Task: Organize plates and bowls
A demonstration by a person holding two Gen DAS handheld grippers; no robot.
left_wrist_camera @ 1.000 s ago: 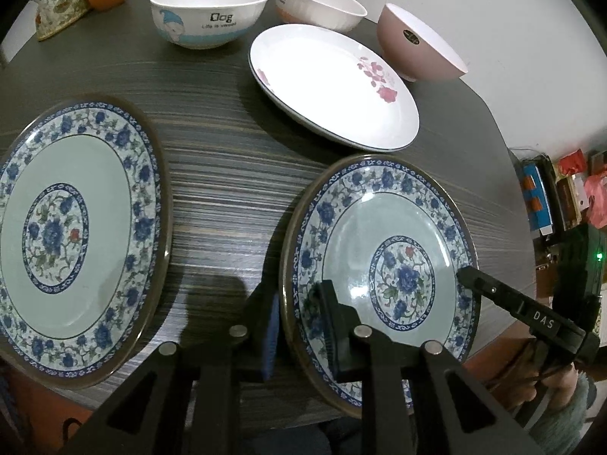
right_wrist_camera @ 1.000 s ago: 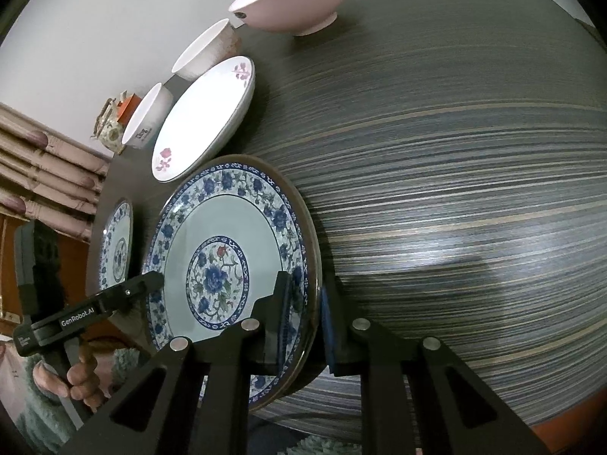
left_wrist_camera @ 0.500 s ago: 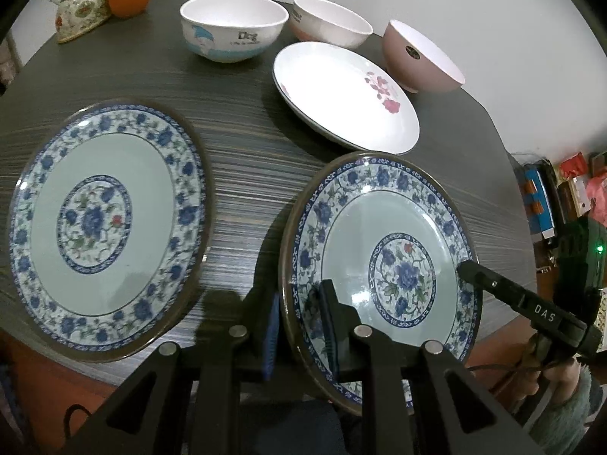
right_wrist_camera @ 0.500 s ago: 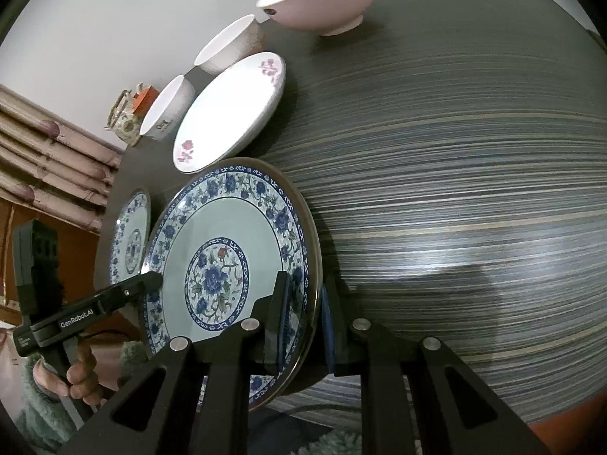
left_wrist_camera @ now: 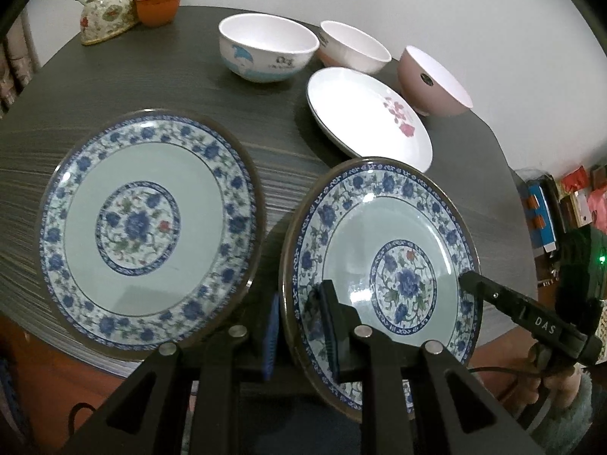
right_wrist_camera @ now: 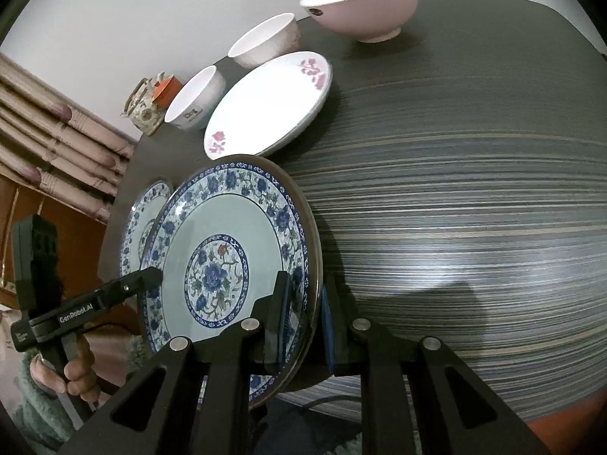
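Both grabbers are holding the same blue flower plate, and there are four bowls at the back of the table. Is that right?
Not quite: there are three bowls, not four: the dog bowl, a white bowl and a pink bowl. The left wrist view shows it. Both grippers do hold one blue flower plate.

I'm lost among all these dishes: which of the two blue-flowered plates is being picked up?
The right-hand plate, next to the white plate: both grippers pinch its rim. Its twin lies flat, untouched.

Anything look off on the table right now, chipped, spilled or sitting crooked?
Nothing damaged or spilled. Only the blue floral plate is off the table and tilted, because the left gripper and right gripper each clamp its rim. Its twin plate lies flat.
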